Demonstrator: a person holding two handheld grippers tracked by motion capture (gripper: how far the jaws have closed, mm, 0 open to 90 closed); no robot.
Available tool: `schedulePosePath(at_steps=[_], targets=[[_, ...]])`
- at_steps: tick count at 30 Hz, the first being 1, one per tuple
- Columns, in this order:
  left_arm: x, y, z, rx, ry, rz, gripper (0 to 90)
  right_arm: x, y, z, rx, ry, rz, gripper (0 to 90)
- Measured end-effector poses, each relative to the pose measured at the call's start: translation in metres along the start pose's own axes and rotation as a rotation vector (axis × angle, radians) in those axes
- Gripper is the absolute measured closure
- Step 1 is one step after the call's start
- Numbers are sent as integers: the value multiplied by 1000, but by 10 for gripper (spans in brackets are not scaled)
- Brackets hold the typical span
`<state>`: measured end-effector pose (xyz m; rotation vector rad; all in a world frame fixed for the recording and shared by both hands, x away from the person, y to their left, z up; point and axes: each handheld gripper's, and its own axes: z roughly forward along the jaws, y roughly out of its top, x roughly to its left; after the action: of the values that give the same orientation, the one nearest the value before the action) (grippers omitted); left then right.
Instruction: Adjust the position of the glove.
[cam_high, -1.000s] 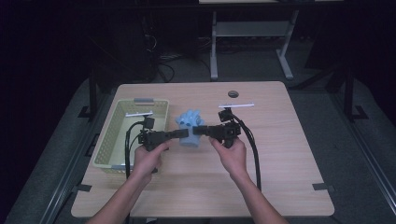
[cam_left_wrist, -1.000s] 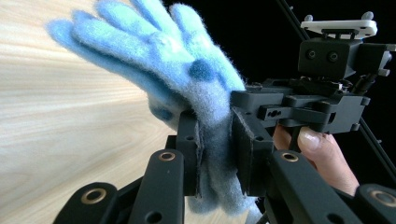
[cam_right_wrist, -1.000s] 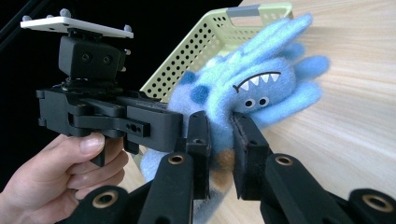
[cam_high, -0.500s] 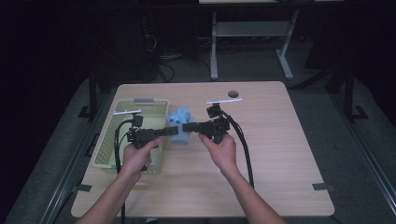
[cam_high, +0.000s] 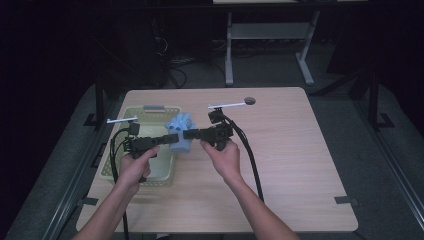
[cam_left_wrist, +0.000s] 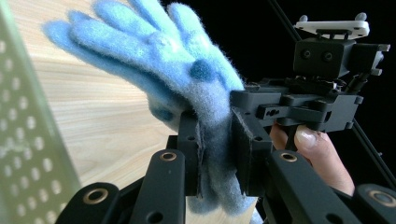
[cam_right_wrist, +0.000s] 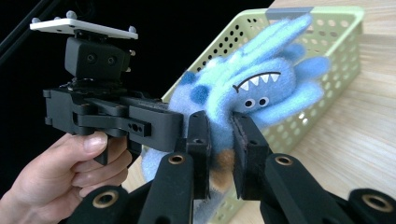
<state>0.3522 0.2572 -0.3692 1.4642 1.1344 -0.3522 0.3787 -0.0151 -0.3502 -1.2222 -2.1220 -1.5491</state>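
A fuzzy blue monster glove (cam_high: 180, 134) with a toothy face (cam_right_wrist: 254, 86) hangs in the air between both grippers, above the right rim of the green basket (cam_high: 131, 172). My left gripper (cam_high: 169, 139) comes in from the left and is shut on the glove's cuff (cam_left_wrist: 215, 158). From the other side my right gripper (cam_high: 187, 134) is shut on the same cuff (cam_right_wrist: 219, 140). The glove's fingers (cam_left_wrist: 140, 37) spread upward.
The green perforated basket (cam_right_wrist: 299, 116) sits at the table's left side. A small dark round object (cam_high: 249, 101) lies near the far edge. The wooden tabletop (cam_high: 300, 160) stretches bare to the right and front. Cables trail from both grippers.
Both hands have carried the glove leftward, from over the table's middle to above the basket's right rim. Both grips have stayed shut on it.
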Motion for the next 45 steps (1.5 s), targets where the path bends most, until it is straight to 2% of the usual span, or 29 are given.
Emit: schedulePosePath(at_steps=[10,12,14,20,28,37,45], targets=[[8,3,-24,-22,25,0,741,9,7,25,20,28,-14,785],[9,3,-29,-27,32,11,741,11,8,30,22,31,-19,784],[11,3,-33,-35,39,1,742,13,10,35,25,36,-15,785],[16,5,-44,-26,60,-4,743,15,11,49,44,42,-14,784],[20,8,-55,-27,61,-6,745,20,14,59,48,58,-18,784],[27,9,-63,-18,79,-7,746,19,13,71,55,79,4,765],[37,6,-69,-16,105,-35,747,14,10,86,83,75,23,759]])
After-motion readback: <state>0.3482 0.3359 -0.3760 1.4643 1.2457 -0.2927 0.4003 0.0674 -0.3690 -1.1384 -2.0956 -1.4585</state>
